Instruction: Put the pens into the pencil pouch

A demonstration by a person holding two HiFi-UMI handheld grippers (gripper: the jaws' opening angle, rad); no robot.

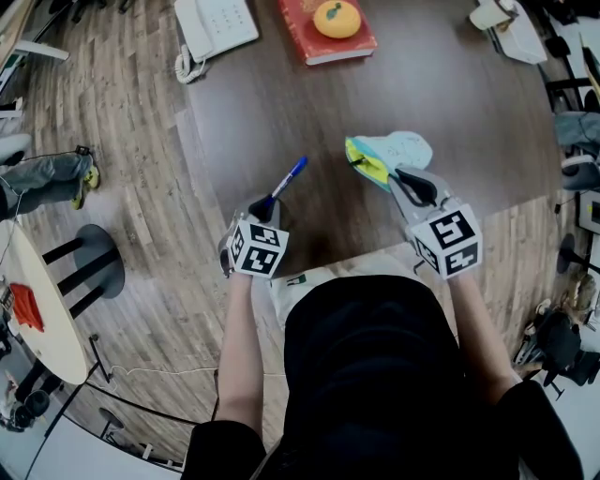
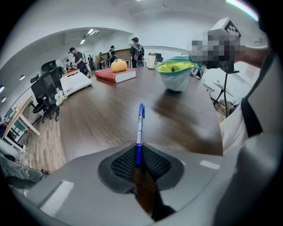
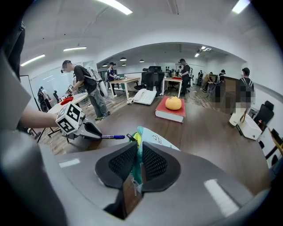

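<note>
Gripping slim blue pen point(image 1: 289, 176), left claw point(image 1: 262, 208); right claw point(image 1: 415, 187) pinching soft teal pouch point(image 1: 398, 150).

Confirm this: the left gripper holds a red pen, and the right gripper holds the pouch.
Not quite: the pen in the left gripper is blue, not red, as the left gripper view shows. The right gripper does hold the pouch.

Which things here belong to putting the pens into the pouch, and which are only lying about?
For the job:
- blue pen, held in the left gripper
- pencil pouch, held in the right gripper

Lying about:
- red book, with an orange round thing on it
- white telephone
</note>
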